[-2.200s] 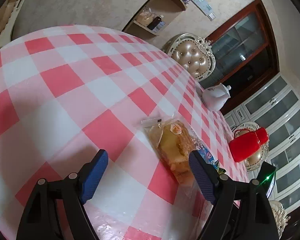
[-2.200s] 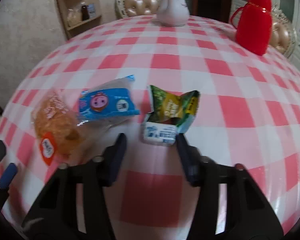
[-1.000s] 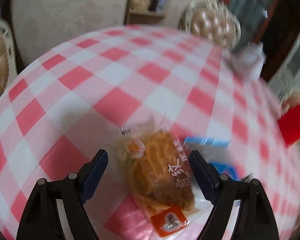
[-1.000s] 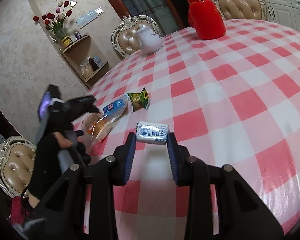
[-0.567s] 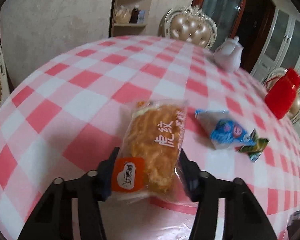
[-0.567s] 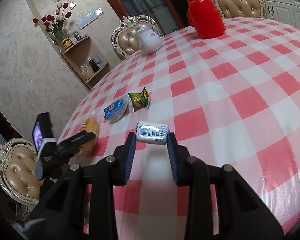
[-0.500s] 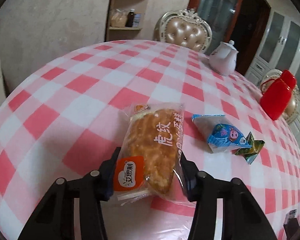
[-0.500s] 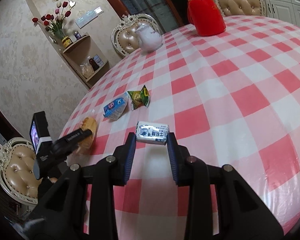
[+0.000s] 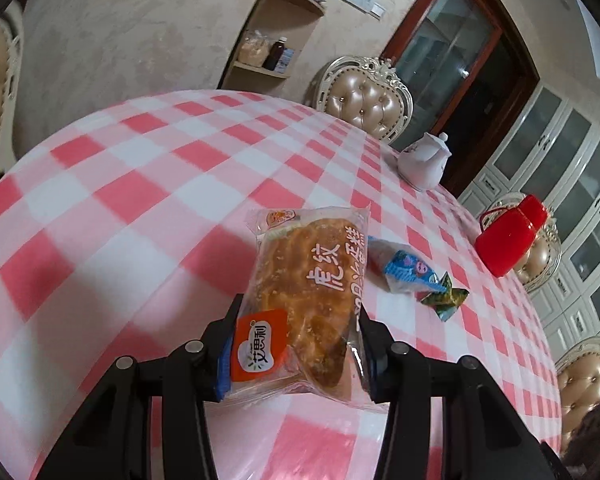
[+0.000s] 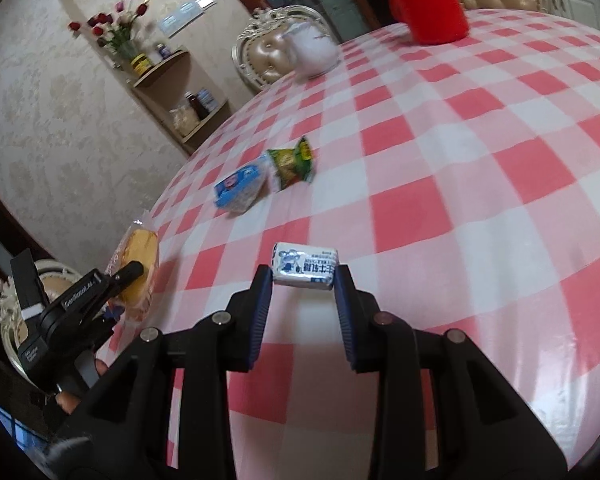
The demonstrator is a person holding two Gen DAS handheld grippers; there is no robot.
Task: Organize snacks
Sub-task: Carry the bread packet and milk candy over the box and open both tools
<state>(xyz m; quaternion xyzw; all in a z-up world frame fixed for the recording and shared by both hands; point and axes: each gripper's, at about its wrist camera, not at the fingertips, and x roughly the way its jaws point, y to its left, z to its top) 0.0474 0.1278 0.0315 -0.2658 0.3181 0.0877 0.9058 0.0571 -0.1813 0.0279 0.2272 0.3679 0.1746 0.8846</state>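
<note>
Left tongs (image 9: 296, 344) clamp the bread packet (image 9: 304, 300) at lower centre; right tongs (image 10: 303, 280) pinch the small white packet (image 10: 305, 266) above the table (image 10: 460, 200).

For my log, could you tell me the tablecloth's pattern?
Pink, red and white checks on the tablecloth, clearest in the left wrist view.

Soft, even indoor light of moderate brightness, source not visible; faint pale sheen on the glossy checked tablecloth (image 9: 140, 184). Heavy fisheye bending with dark vignetted corners in both views. Right wrist view motion-blurred toward the far side, white teapot (image 10: 314, 54) and flowers (image 10: 116, 20) smeared; left wrist view mostly sharp, near cloth soft
</note>
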